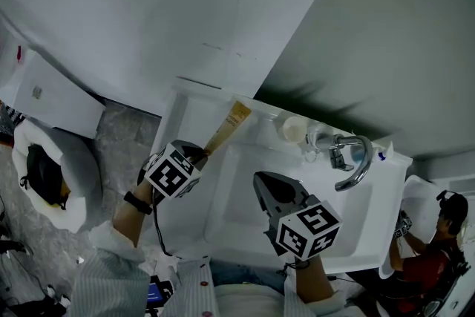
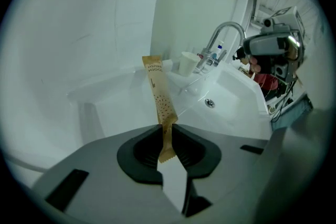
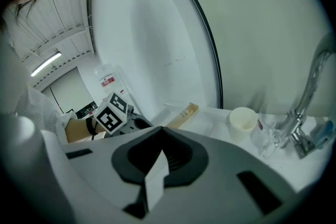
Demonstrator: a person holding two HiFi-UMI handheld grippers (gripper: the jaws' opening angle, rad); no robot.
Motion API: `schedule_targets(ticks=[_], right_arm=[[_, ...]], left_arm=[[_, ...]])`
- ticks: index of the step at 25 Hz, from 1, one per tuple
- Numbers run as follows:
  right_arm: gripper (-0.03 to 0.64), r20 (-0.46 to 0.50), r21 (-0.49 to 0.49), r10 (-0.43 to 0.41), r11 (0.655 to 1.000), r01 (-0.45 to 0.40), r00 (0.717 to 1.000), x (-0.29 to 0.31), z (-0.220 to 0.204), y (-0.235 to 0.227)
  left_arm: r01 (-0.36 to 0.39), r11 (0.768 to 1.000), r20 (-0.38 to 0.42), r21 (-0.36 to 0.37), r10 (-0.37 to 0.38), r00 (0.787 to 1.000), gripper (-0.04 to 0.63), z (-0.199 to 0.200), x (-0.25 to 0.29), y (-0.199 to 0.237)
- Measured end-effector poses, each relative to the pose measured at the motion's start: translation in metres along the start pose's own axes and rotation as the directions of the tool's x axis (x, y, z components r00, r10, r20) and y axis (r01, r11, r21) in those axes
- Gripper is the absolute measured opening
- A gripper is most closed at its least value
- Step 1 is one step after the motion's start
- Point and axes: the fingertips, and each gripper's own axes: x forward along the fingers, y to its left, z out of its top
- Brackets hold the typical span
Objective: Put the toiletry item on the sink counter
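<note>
The toiletry item is a long tan paper packet (image 1: 228,126) with dark print. My left gripper (image 1: 200,154) is shut on its near end, and the rest sticks out over the back left corner of the white sink counter (image 1: 189,111). In the left gripper view the packet (image 2: 159,97) rises tilted from between the pads of my left gripper (image 2: 167,131). I cannot tell whether its far end touches the counter. My right gripper (image 1: 260,178) hovers over the basin (image 1: 245,226), jaws together and empty. The right gripper view looks past my right gripper (image 3: 164,131) to the packet (image 3: 185,114).
A chrome faucet (image 1: 353,159) stands at the back of the basin, with a white cup (image 1: 294,129) and a clear glass (image 1: 319,137) beside it. A wall runs behind the counter. A person in red (image 1: 434,245) stands at the right. A white bin (image 1: 44,174) sits on the floor at left.
</note>
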Motion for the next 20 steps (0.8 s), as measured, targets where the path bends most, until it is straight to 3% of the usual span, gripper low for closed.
schedule_targets(ticks=[9, 20], right_arm=[[0.009, -0.029, 0.025, -0.004, 1.000, 0.005, 1.000, 0.007, -0.009, -0.010], [0.009, -0.041, 0.048, -0.006, 0.999, 0.008, 0.999, 0.009, -0.014, -0.018]], left_arm=[[0.010, 1.000, -0.090, 0.016, -0.009, 0.996, 0.062, -0.014, 0.021, 0.005], [0.010, 1.000, -0.099, 0.017, -0.009, 0.995, 0.078, -0.016, 0.030, 0.010]])
